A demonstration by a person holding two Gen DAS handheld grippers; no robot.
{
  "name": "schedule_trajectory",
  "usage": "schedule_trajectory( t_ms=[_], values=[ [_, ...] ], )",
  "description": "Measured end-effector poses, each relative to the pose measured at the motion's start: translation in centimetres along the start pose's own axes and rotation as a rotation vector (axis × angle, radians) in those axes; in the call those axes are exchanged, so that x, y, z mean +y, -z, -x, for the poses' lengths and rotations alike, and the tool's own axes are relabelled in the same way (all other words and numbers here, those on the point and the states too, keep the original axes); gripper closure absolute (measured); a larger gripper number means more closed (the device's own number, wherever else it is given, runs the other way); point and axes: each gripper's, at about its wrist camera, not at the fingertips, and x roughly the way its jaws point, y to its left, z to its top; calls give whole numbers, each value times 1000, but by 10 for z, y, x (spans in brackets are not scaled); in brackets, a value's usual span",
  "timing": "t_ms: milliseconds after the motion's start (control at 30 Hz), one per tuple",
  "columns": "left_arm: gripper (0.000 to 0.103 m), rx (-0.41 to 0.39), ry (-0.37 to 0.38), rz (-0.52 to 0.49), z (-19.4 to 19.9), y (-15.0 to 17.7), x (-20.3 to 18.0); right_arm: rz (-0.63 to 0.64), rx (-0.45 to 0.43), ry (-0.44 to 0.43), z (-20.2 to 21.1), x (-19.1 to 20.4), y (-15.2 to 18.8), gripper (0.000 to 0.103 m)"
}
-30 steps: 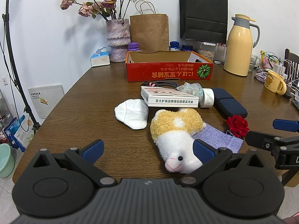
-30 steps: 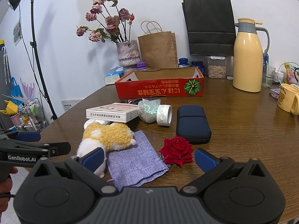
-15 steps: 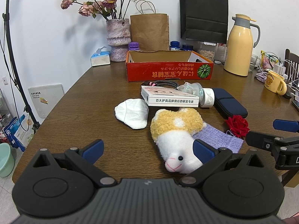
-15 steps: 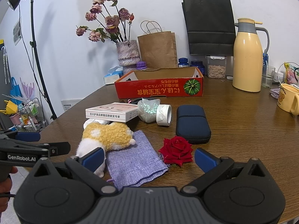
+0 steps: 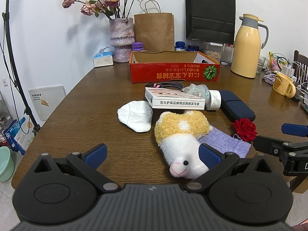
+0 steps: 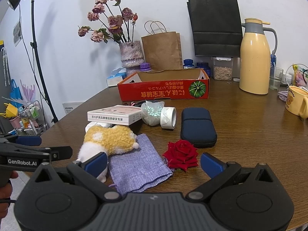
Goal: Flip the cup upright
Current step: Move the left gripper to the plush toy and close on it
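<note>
On the wooden table (image 6: 250, 134), both the left tool (image 5: 152, 153) and right tool (image 6: 154, 160) hovered released and empty, well short of the clear plastic cup (image 6: 152, 113) lying on its side between a white box (image 6: 115, 115) and tape roll (image 6: 168, 117).

The left gripper (image 5: 152, 154) is held level at the near edge of the tabletop (image 5: 96, 115), its blue-padded fingers (image 5: 95, 152) spread wide and empty. The right gripper (image 6: 154, 161) sits alongside it, likewise spread wide and holding nothing. A hand (image 6: 5, 190) grips the left gripper's handle.
</note>
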Motion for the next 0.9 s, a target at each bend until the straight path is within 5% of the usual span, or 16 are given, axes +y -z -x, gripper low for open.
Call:
schedule_trajectory(
  t_ms=[900],
  values=[
    [0,105,14,30,-59,-14,-23,-14,34,43,-22,-27,5,0]
  ],
)
